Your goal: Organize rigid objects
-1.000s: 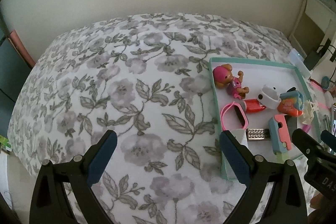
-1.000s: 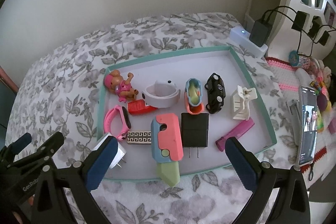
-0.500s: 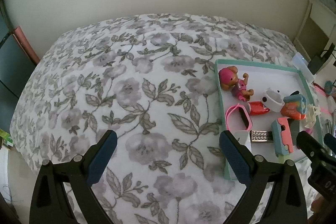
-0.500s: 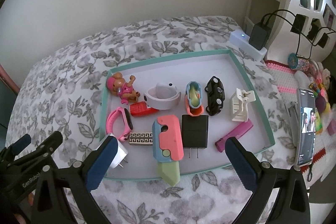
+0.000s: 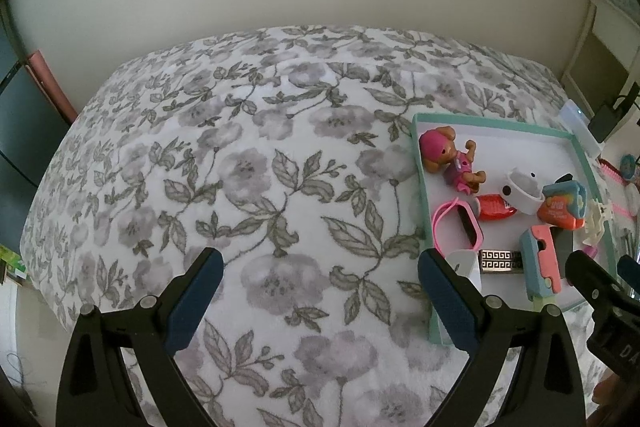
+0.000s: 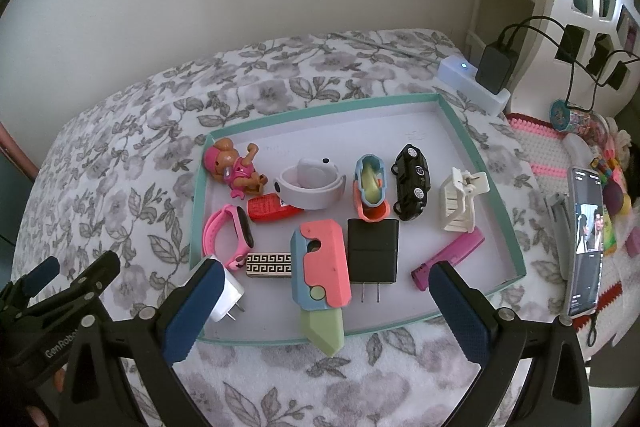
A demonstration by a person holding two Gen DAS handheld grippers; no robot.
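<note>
A teal-rimmed tray [image 6: 505, 211] lies on a floral bedspread and holds several small items: a pink-hatted dog figure [image 6: 234, 169], a pink wristband [image 6: 228, 239], a white band [image 6: 310, 183], a black toy car [image 6: 412, 181], a black charger [image 6: 372, 253], a pink-and-blue toy knife [image 6: 320, 273] and a white charger [image 6: 228, 293]. My right gripper [image 6: 326, 311] is open and empty just in front of the tray's near edge. My left gripper [image 5: 316, 301] is open and empty over bare bedspread, left of the tray [image 5: 420, 163].
The floral bedspread [image 5: 240, 167] spreads wide to the left. A phone [image 6: 586, 239] lies right of the tray, with toys and a pink-white mat behind it. A white power strip [image 6: 464, 79] with black adapters sits at the far right by a white shelf.
Both grippers have drawn back a little from the tray, so it looks slightly smaller and farther. Nothing in the tray has moved. Both stay open.
</note>
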